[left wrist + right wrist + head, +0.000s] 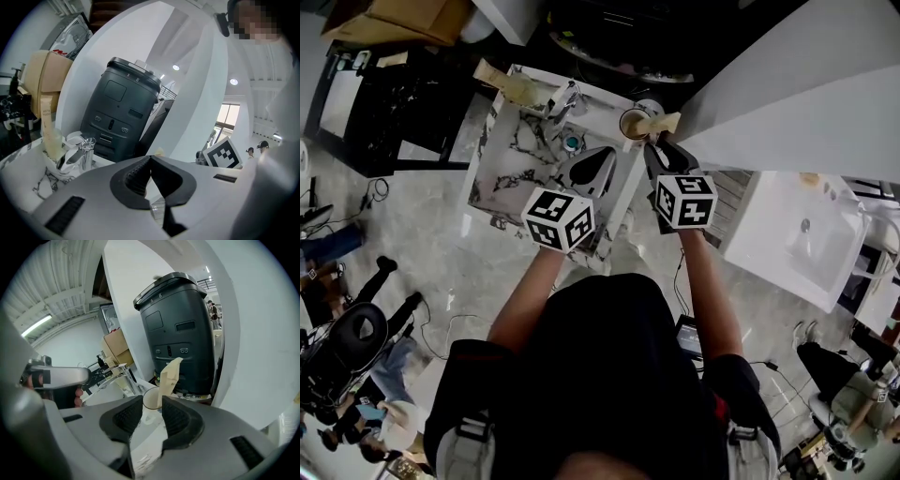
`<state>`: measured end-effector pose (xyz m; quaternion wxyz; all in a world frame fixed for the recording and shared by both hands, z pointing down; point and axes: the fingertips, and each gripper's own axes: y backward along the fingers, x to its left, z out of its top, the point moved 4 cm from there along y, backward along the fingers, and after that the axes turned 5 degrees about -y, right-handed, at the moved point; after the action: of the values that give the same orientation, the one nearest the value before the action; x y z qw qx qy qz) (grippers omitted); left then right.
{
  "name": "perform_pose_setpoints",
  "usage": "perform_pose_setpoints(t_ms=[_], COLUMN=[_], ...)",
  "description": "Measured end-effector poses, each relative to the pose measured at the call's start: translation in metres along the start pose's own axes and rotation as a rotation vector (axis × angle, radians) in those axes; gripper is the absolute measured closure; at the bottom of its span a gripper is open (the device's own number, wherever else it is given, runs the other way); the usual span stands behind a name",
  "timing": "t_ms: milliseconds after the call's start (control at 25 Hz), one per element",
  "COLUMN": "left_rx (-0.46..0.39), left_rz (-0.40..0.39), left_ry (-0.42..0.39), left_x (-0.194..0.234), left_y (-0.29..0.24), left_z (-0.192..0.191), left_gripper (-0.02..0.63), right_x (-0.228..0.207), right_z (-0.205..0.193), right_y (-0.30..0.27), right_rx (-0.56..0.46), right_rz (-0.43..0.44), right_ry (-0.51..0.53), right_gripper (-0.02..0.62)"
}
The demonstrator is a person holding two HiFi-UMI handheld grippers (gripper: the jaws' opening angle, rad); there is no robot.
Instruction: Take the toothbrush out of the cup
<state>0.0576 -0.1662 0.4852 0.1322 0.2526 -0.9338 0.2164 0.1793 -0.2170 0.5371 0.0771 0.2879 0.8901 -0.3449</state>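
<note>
A pale cup (633, 123) stands at the back right corner of the marble sink counter (511, 159). In it leans a toothbrush in a beige wrapper (662, 122). My right gripper (656, 153) is just short of the cup, open, with nothing between its pads. Through the gap in the right gripper view (152, 411) I see the cup (150, 398) and the wrapped toothbrush (170, 373) close ahead. My left gripper (584, 172) hovers over the basin, shut and holding nothing; in the left gripper view (149, 163) its tips meet.
A chrome faucet (564, 97) rises behind the basin drain (572, 142). A second beige pack (512, 85) stands at the counter's back left. A dark bin-like unit (180, 329) and a white column (787, 84) lie behind. Another white sink (797, 234) is at the right.
</note>
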Motion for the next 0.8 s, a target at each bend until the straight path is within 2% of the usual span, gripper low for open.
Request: perform_pose_setpoints(t_ms=[240,800], left_rx=[0.013,0.038], left_rz=[0.022,0.062], left_ry=[0.021,0.039], left_x=[0.007,0.016], left_y=[-0.006,-0.013], left_z=[-0.005,-0.012], left_gripper=[0.595,0.595], right_x=[-0.009,-0.022], right_z=[-0.002,0.002], right_y=[-0.013,-0.040], right_rx=[0.021,0.024], right_rz=[0.000,0.002], right_ry=[-0.020,-0.080], right_gripper=[0.450,0.424])
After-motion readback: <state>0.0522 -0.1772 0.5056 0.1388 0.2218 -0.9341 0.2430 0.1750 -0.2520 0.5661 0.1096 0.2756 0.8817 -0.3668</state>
